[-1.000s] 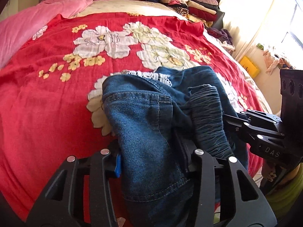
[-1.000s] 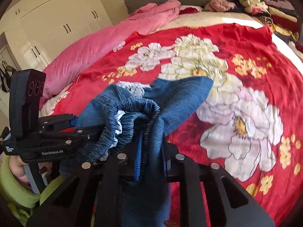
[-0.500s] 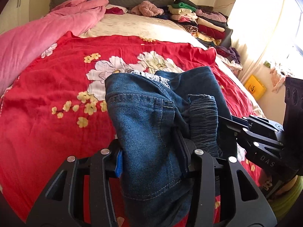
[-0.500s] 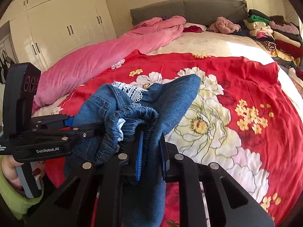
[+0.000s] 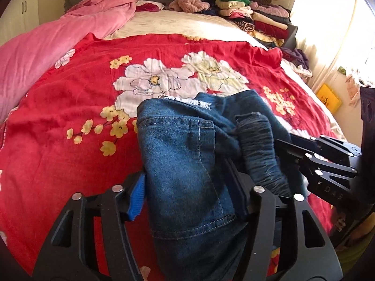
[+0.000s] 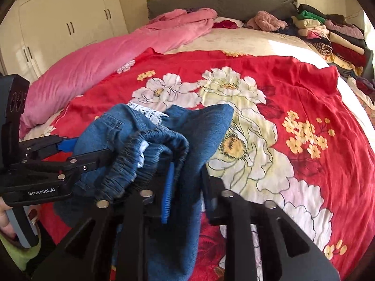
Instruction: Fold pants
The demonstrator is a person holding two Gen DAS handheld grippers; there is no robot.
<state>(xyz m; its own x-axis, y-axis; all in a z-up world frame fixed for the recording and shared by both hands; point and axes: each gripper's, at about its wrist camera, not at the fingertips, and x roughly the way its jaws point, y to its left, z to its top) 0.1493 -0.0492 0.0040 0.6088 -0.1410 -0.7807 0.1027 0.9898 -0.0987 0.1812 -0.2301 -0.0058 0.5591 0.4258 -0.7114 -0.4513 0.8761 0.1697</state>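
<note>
Blue jeans (image 5: 182, 159) lie bunched on a red floral bedspread (image 5: 70, 117). Both the left gripper (image 5: 189, 187) and right gripper (image 6: 187, 185) have just been opening, fingers spread, denim slack between them.

Between the left tongs (image 5: 189, 192) lies blue denim: the pants (image 5: 182, 154) are matt, coarse-woven cloth with pale stitched seams, a ribbed, gathered elastic waistband (image 6: 145, 161) and a strip of white lace (image 6: 146, 112) at the far edge. The right tongs (image 6: 187, 182) are matt black plastic with bright metal rivets and a ridged blue pad. Beyond both tongs the bedspread (image 5: 70, 93) is thin, smooth, slightly creased cloth; left of them the pink blanket (image 6: 98, 63) looks soft and fleecy. The wardrobe doors (image 6: 58, 23) behind are glossy.
</note>
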